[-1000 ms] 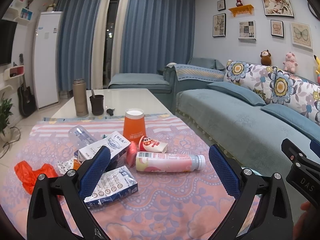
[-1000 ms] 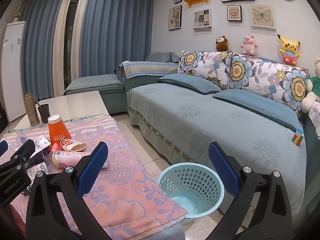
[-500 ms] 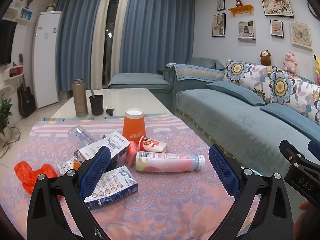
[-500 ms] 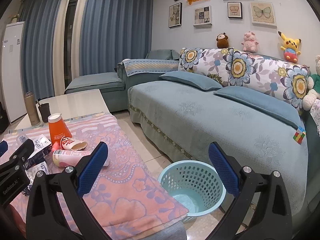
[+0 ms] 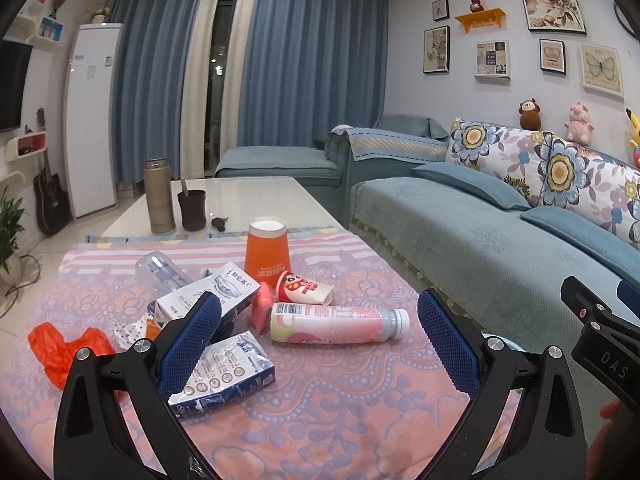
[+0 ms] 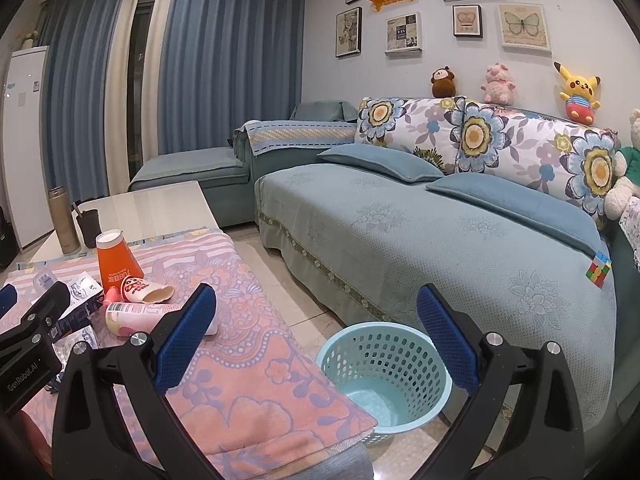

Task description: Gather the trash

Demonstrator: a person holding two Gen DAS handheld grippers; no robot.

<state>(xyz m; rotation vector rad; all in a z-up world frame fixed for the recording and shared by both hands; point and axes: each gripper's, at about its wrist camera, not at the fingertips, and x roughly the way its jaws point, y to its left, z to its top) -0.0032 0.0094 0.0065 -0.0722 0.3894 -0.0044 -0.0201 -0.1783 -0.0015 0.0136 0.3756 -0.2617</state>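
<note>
While both grippers are hanging wide open & empty, trash is lying on the cloth.
Left gripper (image 5: 318,330) is framing pink bottle (image 5: 338,325) mid-frame; right gripper (image 6: 316,326) is framing basket (image 6: 384,376), lower center.

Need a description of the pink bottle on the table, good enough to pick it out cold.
On the pink cloth covering the table's near end sits a trash pile. The bottle lies on its side at the pile's right edge, white cap toward the sofa. It is the only long pink cylinder; its neighbours are cartons and cups.
</note>
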